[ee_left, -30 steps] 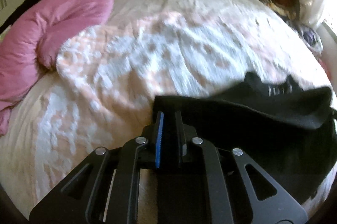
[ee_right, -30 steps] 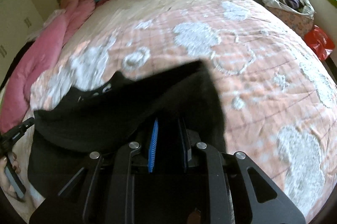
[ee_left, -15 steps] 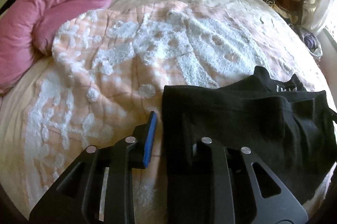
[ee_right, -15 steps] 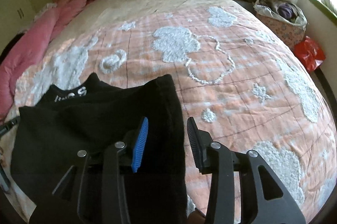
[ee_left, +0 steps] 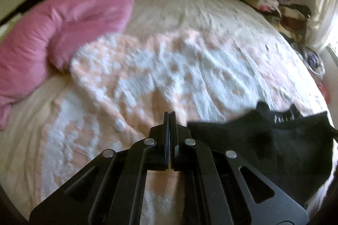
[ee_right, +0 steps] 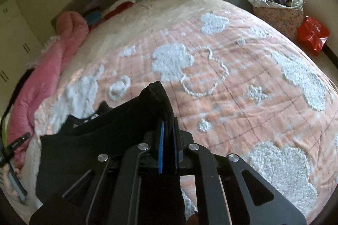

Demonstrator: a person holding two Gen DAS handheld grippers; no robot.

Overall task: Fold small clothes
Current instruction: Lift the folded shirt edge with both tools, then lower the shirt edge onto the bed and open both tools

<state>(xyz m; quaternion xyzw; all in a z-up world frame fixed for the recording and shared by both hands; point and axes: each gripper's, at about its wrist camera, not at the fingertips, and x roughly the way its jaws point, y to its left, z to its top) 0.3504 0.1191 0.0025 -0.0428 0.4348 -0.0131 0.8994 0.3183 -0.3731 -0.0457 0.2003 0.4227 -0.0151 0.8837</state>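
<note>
Black garment [ee_right: 109, 140], white lettering blurred, between right gripper [ee_right: 168, 134] pads

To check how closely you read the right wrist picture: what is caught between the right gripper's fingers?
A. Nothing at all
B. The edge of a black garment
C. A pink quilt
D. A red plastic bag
B: the right gripper has its blue-padded fingers shut on the black garment's raised edge.
</note>
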